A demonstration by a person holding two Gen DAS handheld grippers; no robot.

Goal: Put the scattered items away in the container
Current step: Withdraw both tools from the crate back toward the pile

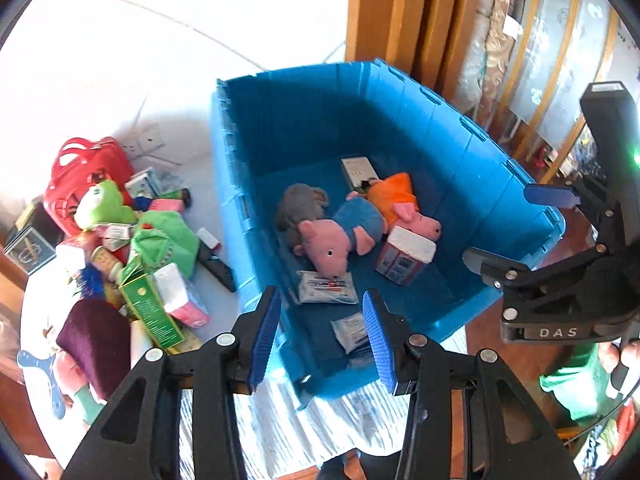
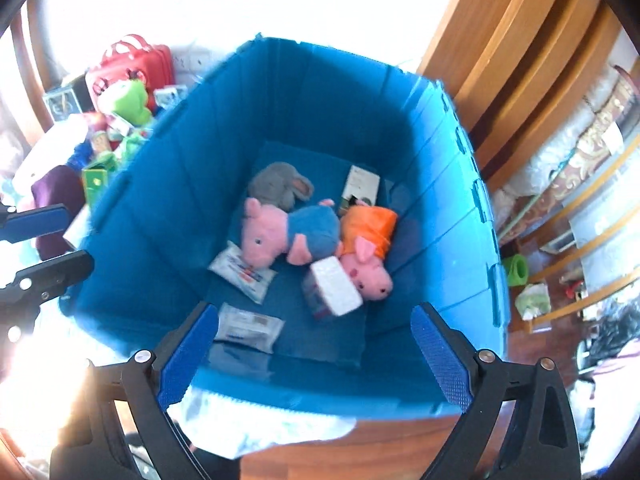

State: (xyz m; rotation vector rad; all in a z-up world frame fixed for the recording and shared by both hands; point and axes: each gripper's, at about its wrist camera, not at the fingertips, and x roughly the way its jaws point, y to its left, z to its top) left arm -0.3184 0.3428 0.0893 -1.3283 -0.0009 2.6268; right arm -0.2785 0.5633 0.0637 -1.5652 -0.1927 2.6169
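Currently, left wrist view: the left claw [image 1: 326, 338] hovers over the near edge of the blue crate [image 1: 256, 184], jaws partly apart, nothing between the pads. Inside the crate lie a pig plush in a blue shirt [image 1: 338, 238], a pig plush in an orange shirt [image 1: 404, 204], a grey plush [image 1: 300, 206], a carton with a white top [image 1: 406, 258], a white box [image 1: 358, 170] at the far wall, and two white sachets [image 1: 326, 286] near the front wall. Left of the crate, on the white worktop [image 1: 120, 80], sits the unsorted pile: red bag [image 1: 86, 178], green frog plush [image 1: 102, 204], green carton [image 1: 150, 306], pink tissue pack [image 1: 184, 300], dark purple cloth [image 1: 96, 340]. The right claw [image 1: 520, 226] shows at the right edge, over the crate's right rim.

Right wrist view: the right claw [image 2: 316, 354] stands wide and empty above the crate's near wall. Crate contents match: both pigs touching, grey plush behind the blue-shirted one, white-topped carton against the orange-shirted pig's snout. The pile is visible beyond the crate's left wall; the image is blurred.
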